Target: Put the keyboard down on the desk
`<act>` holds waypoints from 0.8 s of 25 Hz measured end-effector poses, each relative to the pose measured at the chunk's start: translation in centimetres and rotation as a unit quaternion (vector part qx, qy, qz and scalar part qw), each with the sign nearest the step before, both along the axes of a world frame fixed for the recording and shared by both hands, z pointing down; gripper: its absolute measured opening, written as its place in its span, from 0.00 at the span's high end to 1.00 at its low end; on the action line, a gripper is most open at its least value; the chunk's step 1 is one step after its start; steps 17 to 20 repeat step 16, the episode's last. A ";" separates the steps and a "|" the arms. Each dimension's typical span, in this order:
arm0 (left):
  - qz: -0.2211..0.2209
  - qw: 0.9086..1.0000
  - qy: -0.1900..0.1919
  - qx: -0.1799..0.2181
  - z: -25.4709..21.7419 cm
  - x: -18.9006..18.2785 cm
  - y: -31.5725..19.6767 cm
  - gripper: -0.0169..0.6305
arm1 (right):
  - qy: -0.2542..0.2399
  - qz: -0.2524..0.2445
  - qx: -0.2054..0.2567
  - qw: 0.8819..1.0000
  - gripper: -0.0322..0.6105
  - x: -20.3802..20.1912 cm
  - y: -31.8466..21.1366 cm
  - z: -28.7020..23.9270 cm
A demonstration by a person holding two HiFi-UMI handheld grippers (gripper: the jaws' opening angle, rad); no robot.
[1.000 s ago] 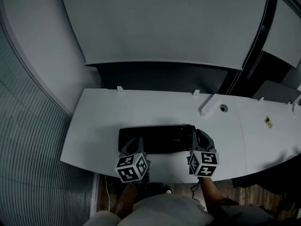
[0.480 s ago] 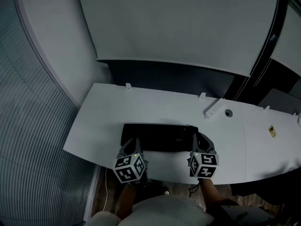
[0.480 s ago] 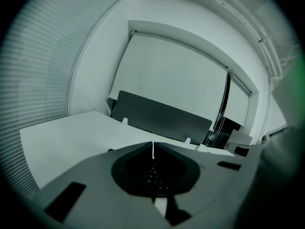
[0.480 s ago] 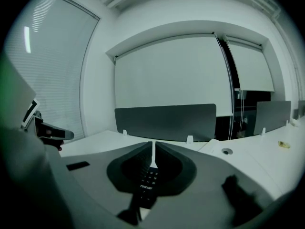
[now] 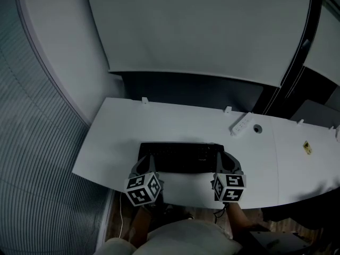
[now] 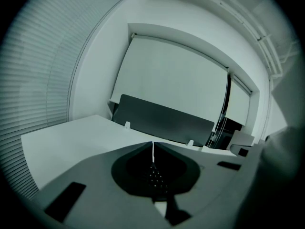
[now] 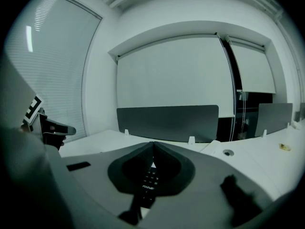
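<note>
Now the right tool (image 7: 153, 146) has just closed its jaws, tips together with nothing between them. The left tool (image 6: 153, 147) is likewise closed and empty. The keyboard (image 5: 180, 157) lies flat on the tabletop (image 5: 117, 137) under both tips, so it looks set down.

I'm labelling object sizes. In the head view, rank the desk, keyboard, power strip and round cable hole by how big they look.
1. desk
2. keyboard
3. power strip
4. cable hole
The strip and hole lie farther from the camera, so they may look somewhat smaller than they are.
</note>
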State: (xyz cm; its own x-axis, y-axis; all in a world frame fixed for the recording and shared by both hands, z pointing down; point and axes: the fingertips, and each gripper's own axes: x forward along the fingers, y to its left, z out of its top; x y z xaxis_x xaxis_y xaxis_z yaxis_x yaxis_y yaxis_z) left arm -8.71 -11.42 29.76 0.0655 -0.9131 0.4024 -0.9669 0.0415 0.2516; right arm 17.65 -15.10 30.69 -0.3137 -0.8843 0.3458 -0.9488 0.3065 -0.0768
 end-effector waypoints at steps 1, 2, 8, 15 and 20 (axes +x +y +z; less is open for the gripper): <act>0.001 1.000 0.000 0.000 0.0 0.0 0.0 0.95 | 0.002 0.001 0.000 1.000 0.90 0.0 0.0 0.0; 0.002 1.000 -0.002 -0.001 0.0 -0.1 -0.1 0.95 | 0.003 0.002 0.000 1.000 0.90 0.0 0.0 0.0; 0.007 1.000 -0.006 -0.003 0.4 -0.5 -0.2 0.95 | 0.006 0.012 -0.001 1.000 0.90 -0.1 -0.2 0.2; 0.006 1.000 -0.003 -0.005 0.7 -1.2 -0.6 0.95 | 0.013 0.018 -0.001 1.000 0.90 -0.5 -0.4 0.3; 0.006 1.000 -0.002 -0.005 0.7 -1.4 -0.7 0.95 | 0.014 0.018 -0.001 1.000 0.90 -0.6 -0.5 0.3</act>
